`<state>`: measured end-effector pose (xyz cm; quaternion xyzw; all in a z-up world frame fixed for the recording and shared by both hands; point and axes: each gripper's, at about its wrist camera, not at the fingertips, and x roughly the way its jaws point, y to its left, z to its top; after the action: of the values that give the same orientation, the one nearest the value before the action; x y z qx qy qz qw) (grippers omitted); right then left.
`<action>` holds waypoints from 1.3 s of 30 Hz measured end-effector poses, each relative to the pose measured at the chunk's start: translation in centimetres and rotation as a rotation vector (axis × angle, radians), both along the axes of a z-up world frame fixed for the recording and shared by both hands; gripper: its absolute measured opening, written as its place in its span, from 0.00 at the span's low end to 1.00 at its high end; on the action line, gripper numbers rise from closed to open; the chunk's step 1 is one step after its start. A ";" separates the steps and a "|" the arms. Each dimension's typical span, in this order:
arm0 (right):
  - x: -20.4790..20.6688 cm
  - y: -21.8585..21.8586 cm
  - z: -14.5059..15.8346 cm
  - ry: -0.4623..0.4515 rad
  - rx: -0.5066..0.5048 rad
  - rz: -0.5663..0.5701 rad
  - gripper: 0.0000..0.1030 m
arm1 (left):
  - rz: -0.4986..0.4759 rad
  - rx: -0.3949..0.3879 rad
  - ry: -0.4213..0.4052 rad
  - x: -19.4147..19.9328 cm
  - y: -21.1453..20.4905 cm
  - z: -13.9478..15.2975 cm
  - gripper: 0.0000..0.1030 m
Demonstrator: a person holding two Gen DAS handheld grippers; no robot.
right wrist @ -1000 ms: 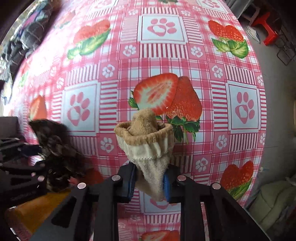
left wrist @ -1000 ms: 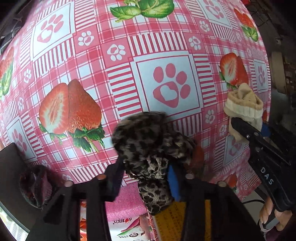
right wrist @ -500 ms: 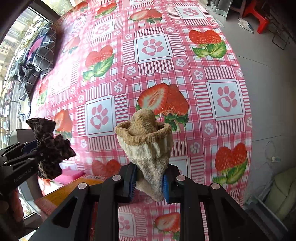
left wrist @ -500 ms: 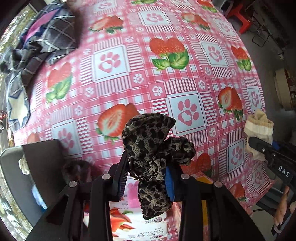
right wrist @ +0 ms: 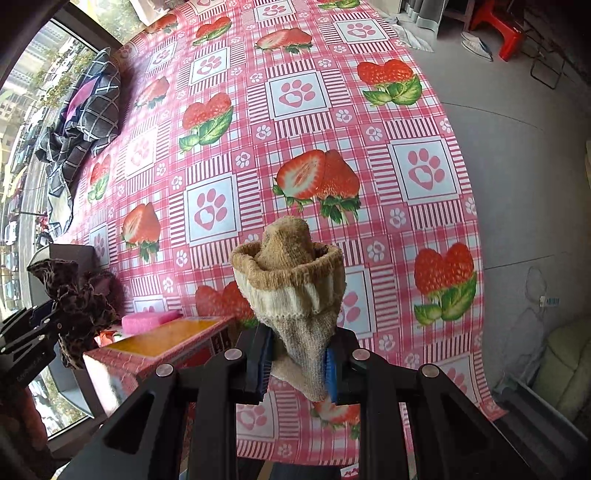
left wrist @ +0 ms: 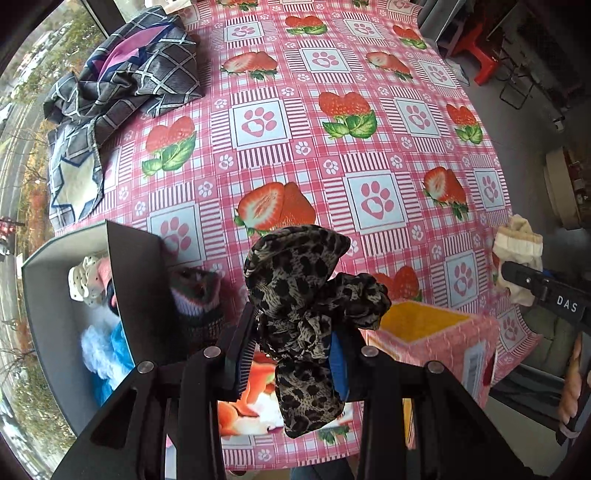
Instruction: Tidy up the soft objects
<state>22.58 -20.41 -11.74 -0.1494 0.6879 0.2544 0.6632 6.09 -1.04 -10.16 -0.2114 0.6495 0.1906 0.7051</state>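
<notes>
My left gripper [left wrist: 291,354] is shut on a leopard-print scrunchie [left wrist: 306,295] and holds it high above the near table edge. It also shows in the right wrist view [right wrist: 74,299]. My right gripper [right wrist: 297,365] is shut on a rolled beige sock [right wrist: 291,284], also held above the table; the sock shows at the right edge of the left wrist view [left wrist: 517,247]. A pink open box with a yellow inside [left wrist: 428,325] sits below, between the two grippers. A dark grey box [left wrist: 55,295] at the left holds several soft items.
A plaid cloth [left wrist: 122,81] lies bunched at the far left of the strawberry tablecloth [left wrist: 332,147]. A dark striped soft item [left wrist: 195,295] lies beside the grey box. A pink sponge [right wrist: 147,319] lies behind the pink box. A red stool [right wrist: 495,29] stands on the floor beyond.
Both grippers have risen and drawn back from the table with their items still held. The two boxes and the far cloth have come into view.
</notes>
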 end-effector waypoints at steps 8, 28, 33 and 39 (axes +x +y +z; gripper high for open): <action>-2.6 -0.7 2.3 -0.004 0.020 -0.006 0.24 | -0.038 0.007 -0.001 -3.3 -2.0 1.6 0.37; -10.4 5.9 9.2 -0.068 0.100 0.190 0.24 | 0.049 0.078 -0.143 -8.9 0.0 7.2 0.37; -12.0 8.4 9.9 -0.081 0.097 0.263 0.24 | 0.110 0.080 -0.166 -11.0 1.2 7.7 0.37; -14.5 11.3 10.2 -0.082 0.097 0.358 0.24 | 0.210 0.094 -0.182 -14.2 3.0 8.2 0.37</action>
<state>8.11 -9.09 -1.55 -0.2474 0.6095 0.3948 0.6414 -8.07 1.95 -1.91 -0.2615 0.5474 0.2735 0.7464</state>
